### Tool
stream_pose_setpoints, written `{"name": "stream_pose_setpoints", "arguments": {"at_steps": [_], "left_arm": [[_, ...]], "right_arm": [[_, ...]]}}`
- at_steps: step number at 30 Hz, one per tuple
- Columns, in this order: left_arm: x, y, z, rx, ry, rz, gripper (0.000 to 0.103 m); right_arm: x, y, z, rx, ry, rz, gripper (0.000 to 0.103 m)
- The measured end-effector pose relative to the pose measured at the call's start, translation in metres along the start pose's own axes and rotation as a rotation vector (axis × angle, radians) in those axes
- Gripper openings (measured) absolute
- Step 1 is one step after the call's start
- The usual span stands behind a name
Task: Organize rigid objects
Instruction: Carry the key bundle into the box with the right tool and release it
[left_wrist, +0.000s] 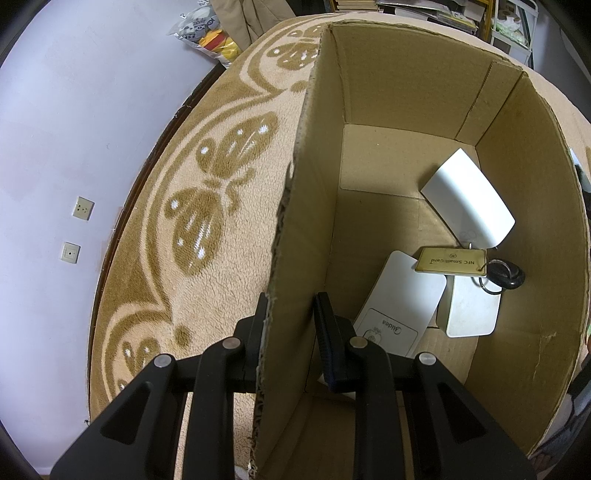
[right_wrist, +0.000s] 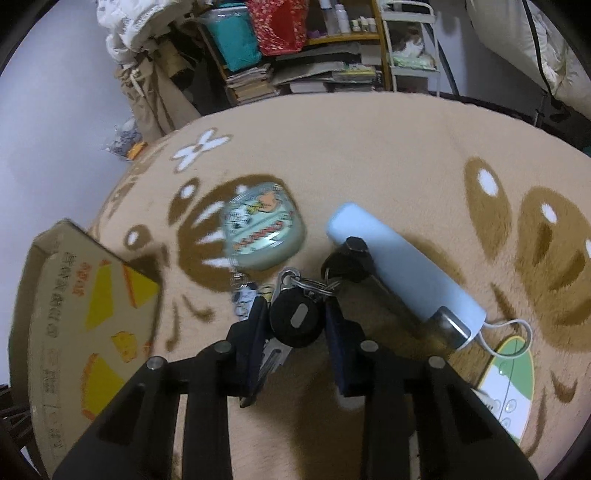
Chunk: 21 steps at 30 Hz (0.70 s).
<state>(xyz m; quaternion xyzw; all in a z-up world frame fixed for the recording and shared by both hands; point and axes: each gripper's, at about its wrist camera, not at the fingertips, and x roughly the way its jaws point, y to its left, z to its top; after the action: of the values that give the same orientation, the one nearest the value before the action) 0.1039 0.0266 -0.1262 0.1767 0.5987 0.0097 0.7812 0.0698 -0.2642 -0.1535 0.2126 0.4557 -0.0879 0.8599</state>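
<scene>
Right tongs (right_wrist: 295, 325) astride black key (right_wrist: 294, 322), blade toward camera, bow away.

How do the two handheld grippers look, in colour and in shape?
Both the left gripper and the right gripper are matte black, with angular linkage arms, triangular cut-outs and round silver pivot pins. Each has two flat fingers with dark pads. No cables, sleeves or markings are visible.
</scene>
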Motion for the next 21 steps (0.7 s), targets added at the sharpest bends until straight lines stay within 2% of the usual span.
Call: {"name": "stream_pose_setpoints", "arguments": {"at_steps": [10,21], "left_arm": [[0.000,0.000,0.000,0.001,0.000,0.001,0.023],[0.000,0.000,0.000,0.001,0.000,0.002,0.023]], "right_arm": [[-0.024,0.030,0.000,-0.078,-0.068,0.047,0.033],[-0.039,0.041,0.002,-0.098,-0.106,0.089,0.033]]}}
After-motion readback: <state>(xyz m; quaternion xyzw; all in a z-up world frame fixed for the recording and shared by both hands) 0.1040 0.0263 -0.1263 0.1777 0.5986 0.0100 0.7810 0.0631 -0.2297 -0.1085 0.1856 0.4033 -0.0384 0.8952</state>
